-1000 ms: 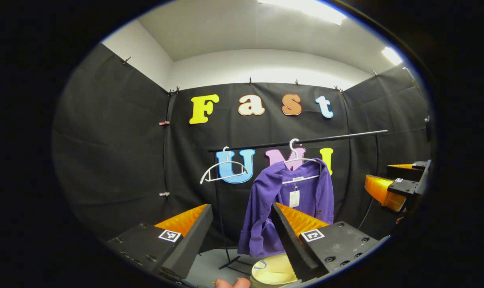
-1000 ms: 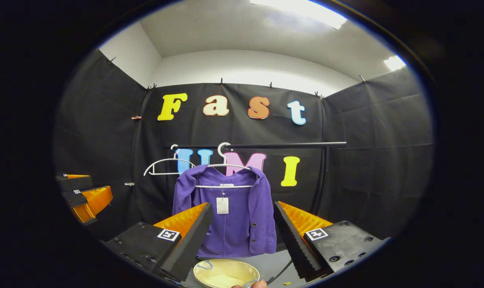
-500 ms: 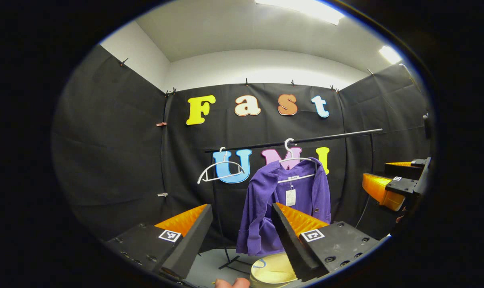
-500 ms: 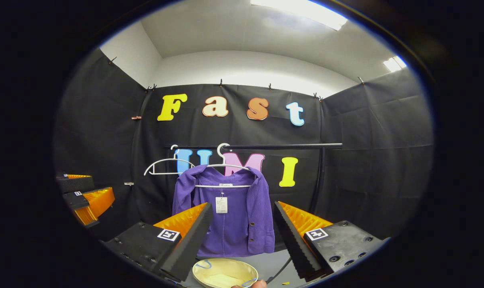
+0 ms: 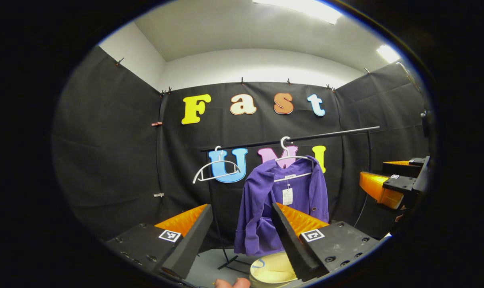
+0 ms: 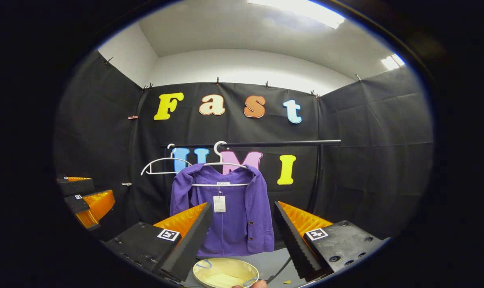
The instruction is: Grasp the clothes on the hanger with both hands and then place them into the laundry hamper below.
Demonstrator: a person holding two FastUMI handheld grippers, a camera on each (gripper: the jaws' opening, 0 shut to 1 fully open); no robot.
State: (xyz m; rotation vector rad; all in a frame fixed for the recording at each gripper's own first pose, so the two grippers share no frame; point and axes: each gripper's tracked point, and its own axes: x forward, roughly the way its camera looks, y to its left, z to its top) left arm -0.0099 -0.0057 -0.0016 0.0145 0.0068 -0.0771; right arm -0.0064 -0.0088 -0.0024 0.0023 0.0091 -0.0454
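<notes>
Both views slid a little; left gripper (image 5: 242, 236) and right gripper (image 6: 244, 236) hover spread wide, empty, facing the purple shirt (image 6: 225, 216).

Laundry hamper (image 6: 225, 276) cut off at bottom edge; jacket's paper tag (image 6: 219, 203) unreadably small.

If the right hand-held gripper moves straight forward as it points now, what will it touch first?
Most likely the purple cardigan, which hangs on a white hanger directly ahead between the open fingers of the right hand-held gripper. Nothing seems to stand in between, though depth is hard to judge.
</notes>
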